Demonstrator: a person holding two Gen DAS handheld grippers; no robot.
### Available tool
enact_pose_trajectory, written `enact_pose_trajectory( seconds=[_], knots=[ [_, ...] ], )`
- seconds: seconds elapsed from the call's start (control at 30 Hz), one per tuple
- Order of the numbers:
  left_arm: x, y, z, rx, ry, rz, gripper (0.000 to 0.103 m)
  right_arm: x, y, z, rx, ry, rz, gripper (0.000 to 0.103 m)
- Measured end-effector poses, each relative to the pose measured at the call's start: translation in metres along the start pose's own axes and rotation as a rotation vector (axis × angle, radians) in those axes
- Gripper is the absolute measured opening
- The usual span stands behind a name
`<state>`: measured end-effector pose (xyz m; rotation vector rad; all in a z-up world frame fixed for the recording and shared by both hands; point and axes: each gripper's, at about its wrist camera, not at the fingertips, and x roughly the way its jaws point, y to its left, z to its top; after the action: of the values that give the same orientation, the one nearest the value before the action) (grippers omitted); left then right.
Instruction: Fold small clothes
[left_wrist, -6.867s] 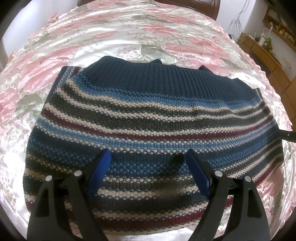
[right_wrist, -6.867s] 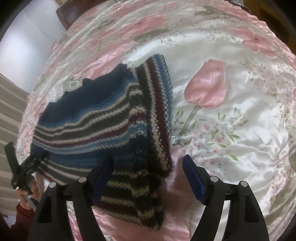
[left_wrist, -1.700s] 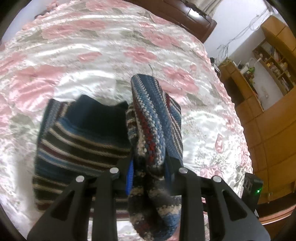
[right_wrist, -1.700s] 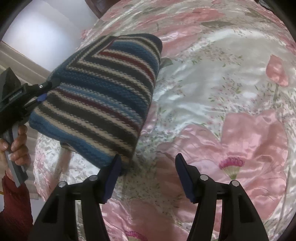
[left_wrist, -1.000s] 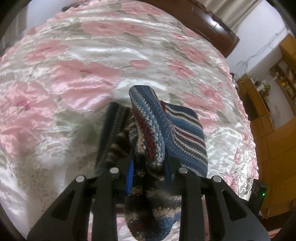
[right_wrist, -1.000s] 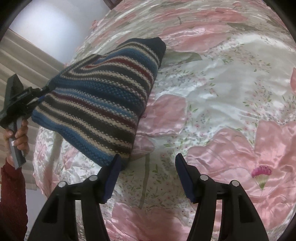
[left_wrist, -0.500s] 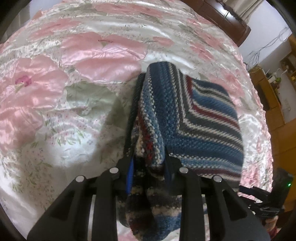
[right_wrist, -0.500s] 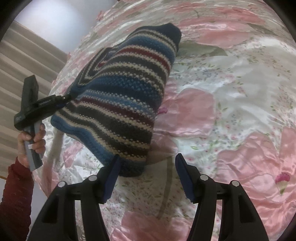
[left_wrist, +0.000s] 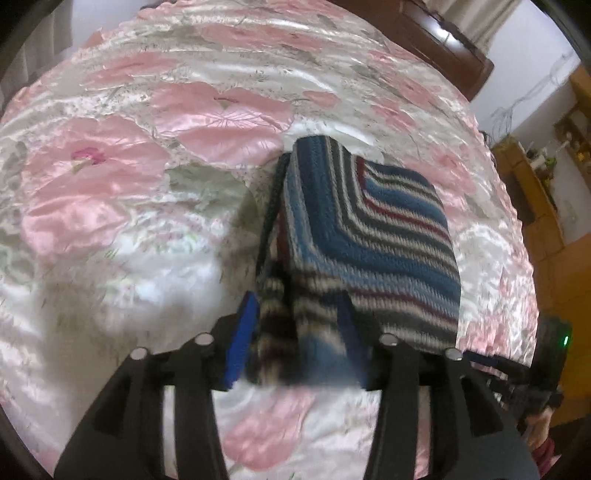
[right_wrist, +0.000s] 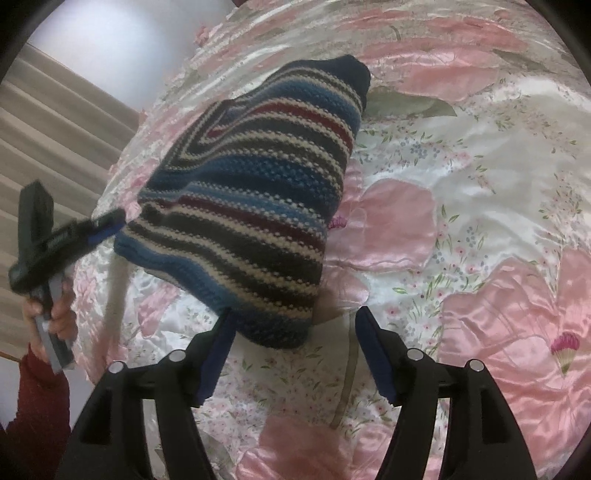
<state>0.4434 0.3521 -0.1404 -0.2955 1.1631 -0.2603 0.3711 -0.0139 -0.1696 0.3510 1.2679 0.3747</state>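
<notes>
**Folded sweater lies on the bed with the left jaws spread around its edge**

We see the striped knit sweater (left_wrist: 369, 236) folded into a compact block and lying on the bed (left_wrist: 129, 184), which is covered in a shiny satin spread printed with large pink flowers. The sweater carries bands of blue, dark grey, cream and dark red, and in the left wrist view the stripes meet at an angle where the layers are turned over.

Our left gripper (left_wrist: 295, 328) sits at the near edge of the sweater. Its blue-padded jaws stand apart with the blurred knit edge between them; the cloth fills much of the gap, but we cannot tell whether the pads press it. In the right wrist view the same gripper (right_wrist: 107, 225) appears at the sweater's left corner, held by a hand (right_wrist: 51, 314) in a dark red sleeve (right_wrist: 33, 417).

Our right gripper (right_wrist: 295, 350) hovers just beside the sweater's lower corner. Its jaws are spread wide and hold nothing; the corner of the knit reaches toward the gap, and the floral spread shows between the pads.

Beyond the bed, a dark wooden headboard (left_wrist: 443, 40) and wooden shelving (left_wrist: 535, 192) appear in the left wrist view, and beige curtains (right_wrist: 55, 140) in the right.
</notes>
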Motion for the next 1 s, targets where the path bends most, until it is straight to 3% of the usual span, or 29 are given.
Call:
enact_pose_trajectory(
  seconds=[0.33, 0.37, 0.43, 0.57, 0.7, 0.83, 0.9, 0.93, 0.97, 1.0],
  knots=[
    [0.009, -0.02, -0.017, 0.078, 0.004, 0.025, 0.045, 0.008, 0.013, -0.004, 0.003, 0.017, -0.007, 0.068],
    [0.011, -0.022, -0.018, 0.087, 0.008, 0.031, 0.04, 0.009, 0.013, -0.003, 0.004, 0.018, -0.008, 0.068],
    [0.017, -0.023, -0.02, 0.103, 0.025, 0.065, 0.015, 0.011, 0.013, -0.001, 0.007, 0.019, -0.012, 0.068],
    [0.03, 0.003, -0.026, 0.042, 0.056, 0.069, 0.012, 0.01, 0.014, 0.0, 0.019, 0.02, -0.001, 0.068],
    [0.036, 0.027, -0.034, -0.032, 0.063, 0.008, 0.012, 0.015, 0.008, 0.002, 0.057, 0.032, 0.028, 0.07],
    [0.038, 0.018, -0.036, -0.005, 0.052, 0.041, 0.011, 0.039, -0.004, 0.005, 0.137, 0.083, 0.081, 0.07],
    [0.037, 0.016, -0.035, -0.005, 0.054, 0.05, 0.011, 0.054, -0.007, 0.003, 0.171, 0.123, 0.154, 0.06],
    [0.037, 0.015, -0.035, -0.009, 0.056, 0.052, 0.011, 0.056, -0.007, 0.002, 0.173, 0.122, 0.14, 0.05],
    [0.036, 0.015, -0.034, -0.012, 0.059, 0.049, 0.011, 0.056, -0.007, 0.002, 0.163, 0.121, 0.129, 0.031],
    [0.034, 0.015, -0.034, -0.016, 0.061, 0.043, 0.011, 0.055, -0.008, 0.002, 0.158, 0.122, 0.148, 0.026]
  ],
)
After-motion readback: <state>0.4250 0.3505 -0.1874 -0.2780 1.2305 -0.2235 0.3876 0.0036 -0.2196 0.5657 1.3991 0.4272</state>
